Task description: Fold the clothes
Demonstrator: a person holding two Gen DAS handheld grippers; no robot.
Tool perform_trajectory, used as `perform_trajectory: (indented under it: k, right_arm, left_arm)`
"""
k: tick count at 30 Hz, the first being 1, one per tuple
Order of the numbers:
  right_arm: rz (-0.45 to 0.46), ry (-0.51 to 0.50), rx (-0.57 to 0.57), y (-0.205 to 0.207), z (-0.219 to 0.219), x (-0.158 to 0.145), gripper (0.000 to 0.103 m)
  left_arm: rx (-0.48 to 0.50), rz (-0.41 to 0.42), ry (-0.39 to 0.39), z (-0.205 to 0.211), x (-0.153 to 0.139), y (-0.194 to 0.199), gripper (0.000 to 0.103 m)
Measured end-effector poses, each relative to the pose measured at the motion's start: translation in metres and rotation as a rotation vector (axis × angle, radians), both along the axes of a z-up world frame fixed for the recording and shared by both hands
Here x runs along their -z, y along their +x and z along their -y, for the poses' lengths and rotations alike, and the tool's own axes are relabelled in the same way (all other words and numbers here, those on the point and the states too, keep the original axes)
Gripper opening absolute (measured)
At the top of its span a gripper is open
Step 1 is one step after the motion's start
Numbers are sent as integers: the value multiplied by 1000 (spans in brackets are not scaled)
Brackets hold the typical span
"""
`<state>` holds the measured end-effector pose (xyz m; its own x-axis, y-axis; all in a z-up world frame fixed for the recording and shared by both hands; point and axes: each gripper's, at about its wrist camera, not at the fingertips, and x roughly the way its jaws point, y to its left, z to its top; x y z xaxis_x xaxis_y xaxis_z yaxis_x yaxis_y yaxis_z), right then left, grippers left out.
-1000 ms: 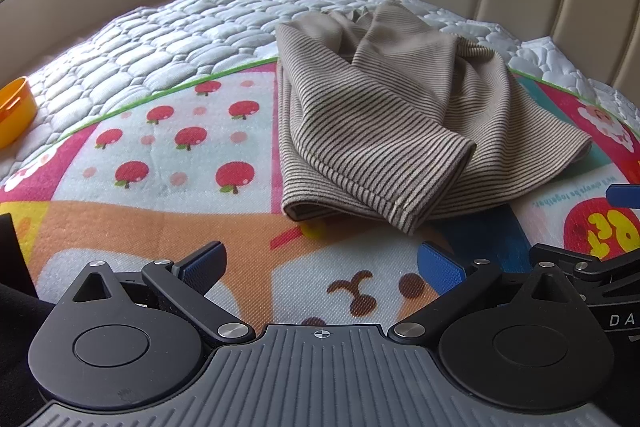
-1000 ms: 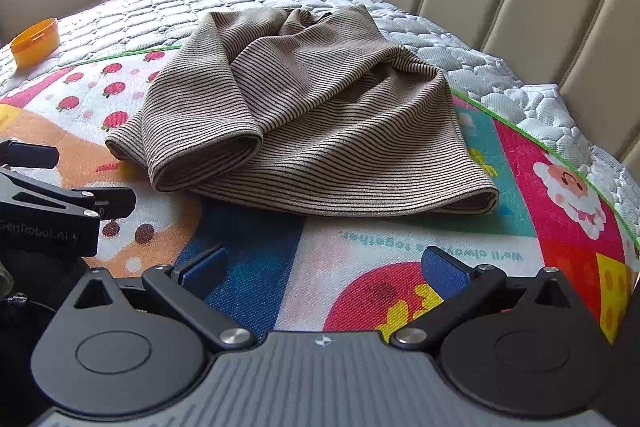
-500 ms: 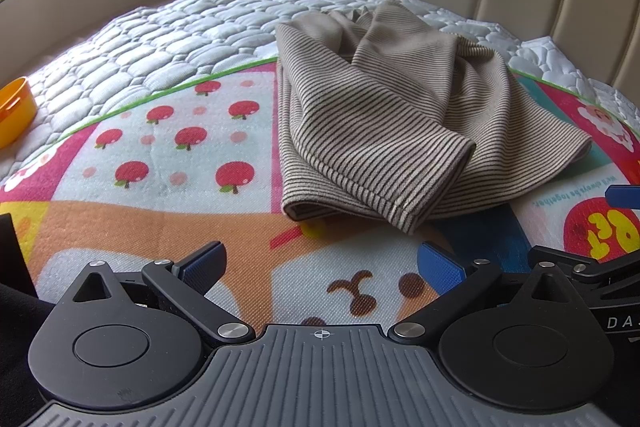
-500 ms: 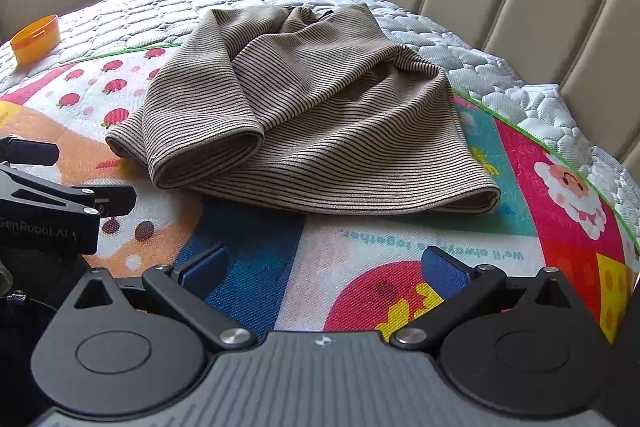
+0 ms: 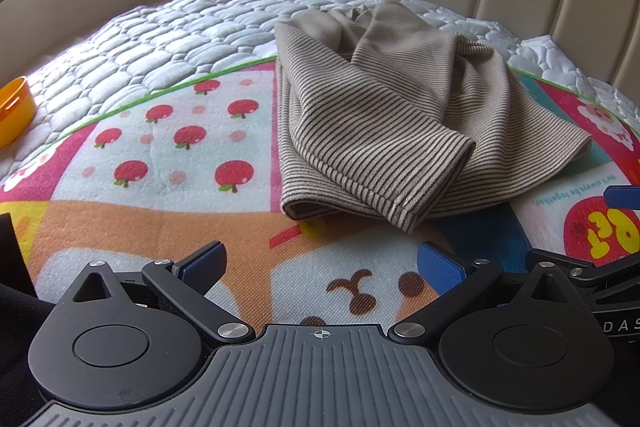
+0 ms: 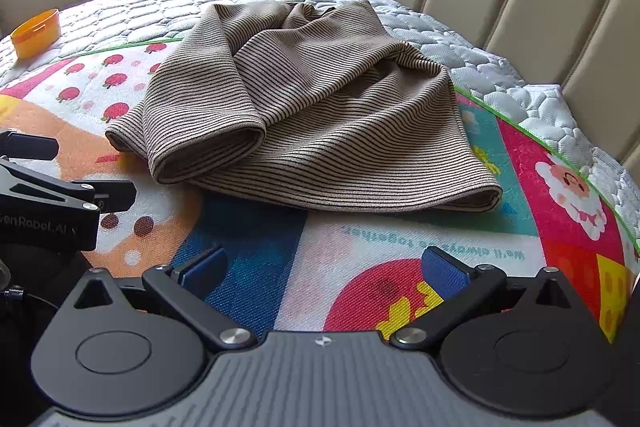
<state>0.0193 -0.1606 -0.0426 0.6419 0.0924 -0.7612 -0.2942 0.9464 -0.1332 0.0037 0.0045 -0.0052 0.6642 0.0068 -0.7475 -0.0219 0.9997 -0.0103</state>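
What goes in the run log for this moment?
left gripper: open, empty | right gripper: open, empty | striped garment: crumpled on play mat, untouched

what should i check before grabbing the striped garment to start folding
1. Left gripper open, nothing held: ok.
2. Right gripper open, nothing held: ok.
3. Striped garment flat: not ok, bunched, one part doubled over.
4. Near hem exposed for a grasp: ok.
5. Garment lies on the play mat: ok, far end overhangs onto the quilt.
6. Orange container apart from the garment: ok.
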Motion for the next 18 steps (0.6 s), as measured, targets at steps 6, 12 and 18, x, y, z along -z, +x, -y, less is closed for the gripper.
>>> perform_trajectory:
  k: [6,12,18]
  right_arm:
    - [0,-1,0,0,0,0,103]
    - [7,0,6,0,1,-1,103]
    - [10,9,14,2,3,-1,103]
  left_arm:
    - [0,-1,0,0,0,0,103]
    - [-1,-3,-1,0,-1,0,103]
    - [-4,-1,-10,-1,-2,-1,103]
